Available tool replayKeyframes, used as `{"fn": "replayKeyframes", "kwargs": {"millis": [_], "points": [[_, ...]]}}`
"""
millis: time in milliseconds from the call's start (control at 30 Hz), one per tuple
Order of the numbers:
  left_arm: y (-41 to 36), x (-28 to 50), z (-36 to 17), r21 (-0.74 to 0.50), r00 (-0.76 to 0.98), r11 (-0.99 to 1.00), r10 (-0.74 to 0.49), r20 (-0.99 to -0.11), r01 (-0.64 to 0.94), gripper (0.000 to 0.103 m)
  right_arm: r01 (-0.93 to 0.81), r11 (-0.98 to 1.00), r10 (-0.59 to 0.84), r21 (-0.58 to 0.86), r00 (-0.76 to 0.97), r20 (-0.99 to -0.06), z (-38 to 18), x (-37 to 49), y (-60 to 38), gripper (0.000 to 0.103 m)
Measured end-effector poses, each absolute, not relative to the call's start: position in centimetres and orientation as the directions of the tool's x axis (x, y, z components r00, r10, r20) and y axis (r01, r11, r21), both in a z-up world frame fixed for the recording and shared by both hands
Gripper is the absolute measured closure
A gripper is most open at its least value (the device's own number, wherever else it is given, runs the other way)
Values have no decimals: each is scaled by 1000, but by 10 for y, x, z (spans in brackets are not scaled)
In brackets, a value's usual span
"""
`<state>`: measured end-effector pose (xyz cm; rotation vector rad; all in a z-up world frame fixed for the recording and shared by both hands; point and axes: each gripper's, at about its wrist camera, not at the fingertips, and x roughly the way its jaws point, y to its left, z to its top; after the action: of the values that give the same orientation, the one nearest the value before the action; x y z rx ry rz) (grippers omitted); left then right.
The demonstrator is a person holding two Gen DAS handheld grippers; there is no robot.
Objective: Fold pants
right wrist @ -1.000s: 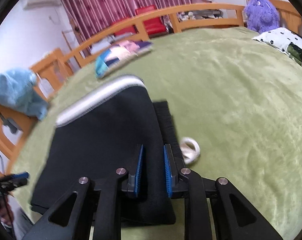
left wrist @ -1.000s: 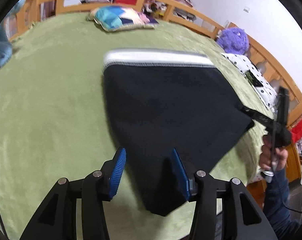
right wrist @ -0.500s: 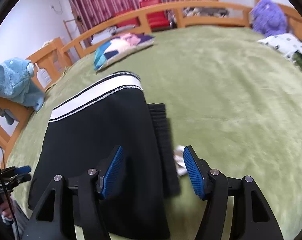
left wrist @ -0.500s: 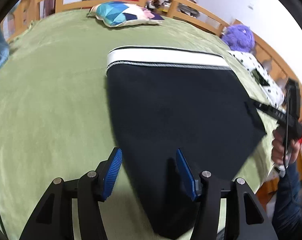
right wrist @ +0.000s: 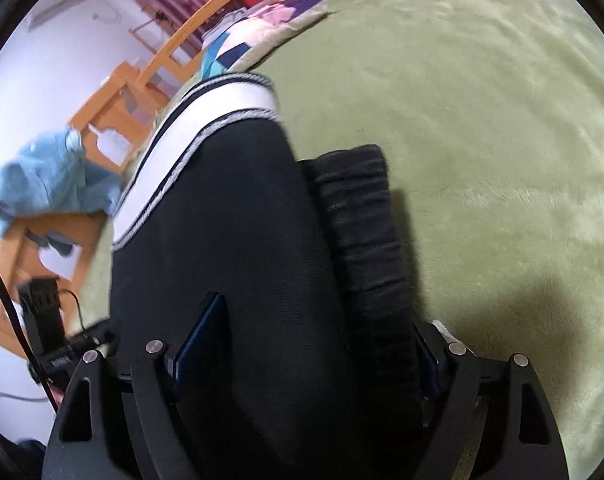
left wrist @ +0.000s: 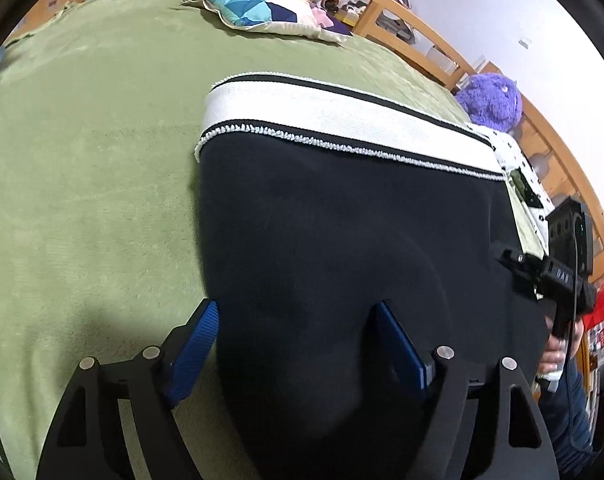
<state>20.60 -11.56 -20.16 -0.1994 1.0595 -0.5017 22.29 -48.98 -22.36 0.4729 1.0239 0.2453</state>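
Low at 6 o'clock, the left gripper (left wrist: 294,344) and right gripper (right wrist: 317,344) gape wide, jaws just opened, gripping nothing, over black pants (left wrist: 341,240) lying folded on the green blanket (left wrist: 82,180); white waistband (left wrist: 341,120) at 12 o'clock.

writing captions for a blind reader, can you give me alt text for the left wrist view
Black pants with a white waistband lie flat on a green blanket, and the left gripper is open just above their near edge, its jaws having just been opening. The right gripper is at the pants' right edge, with a patterned pillow beyond.
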Motion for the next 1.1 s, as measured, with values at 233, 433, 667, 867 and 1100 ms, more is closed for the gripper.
{"fn": "replayKeyframes", "kwargs": {"millis": [233,433,667,867,1100], "points": [[-104,197,-165,-387,434,848,-521,-734,362,90,66,882,348,467,576,-740,-188,201,-478,63],[-65,191,-127,-410,462,834,-548,-697,370,93,97,905,239,413,688,-685,-131,171,-416,70],[32,182,-95,-317,551,903,-428,-716,288,93,8,793,459,609,650,-606,-132,156,-338,73],[68,182,-133,-269,505,935,-352,-788,232,84,32,790,481,613,588,-650,-184,172,-301,66],[54,173,-151,-147,502,961,-250,-828,236,53,30,893,358,449,557,-750,-183,159,-313,42]]}}
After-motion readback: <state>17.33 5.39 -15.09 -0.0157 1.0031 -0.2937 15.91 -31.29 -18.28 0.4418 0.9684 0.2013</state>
